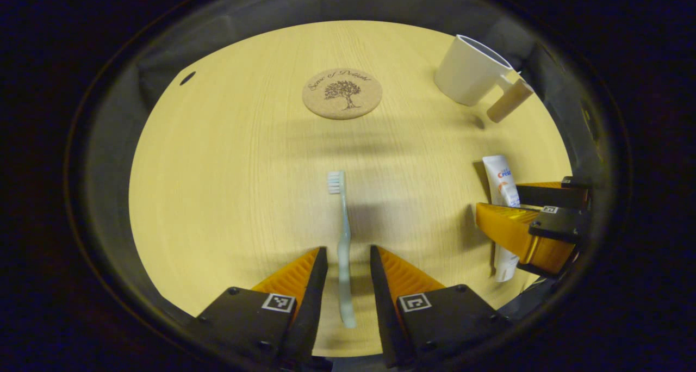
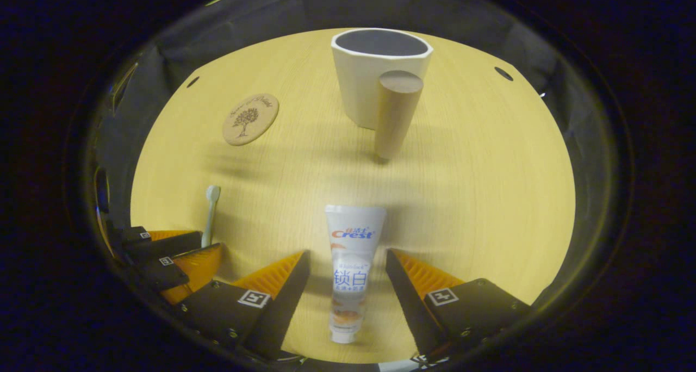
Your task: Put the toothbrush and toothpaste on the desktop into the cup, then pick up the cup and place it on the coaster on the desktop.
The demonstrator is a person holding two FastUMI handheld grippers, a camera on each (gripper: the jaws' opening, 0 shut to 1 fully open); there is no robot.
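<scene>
Pale woodgrain desktop (image 1: 228, 198) carries a round cork coaster (image 1: 342, 93) and a faceted white cup (image 2: 375, 73) near its far edge. Left gripper (image 1: 349, 263) gapes astride the slim toothbrush (image 1: 341, 225); right gripper (image 2: 348, 266) gapes astride the glossy toothpaste (image 2: 350, 263).

Dim warm light, soft shadows, fisheye-warped edges.

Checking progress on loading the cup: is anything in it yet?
Apparently empty: the toothbrush and toothpaste both lie flat on the table; the cup stands upright, but its bottom is hidden.
</scene>
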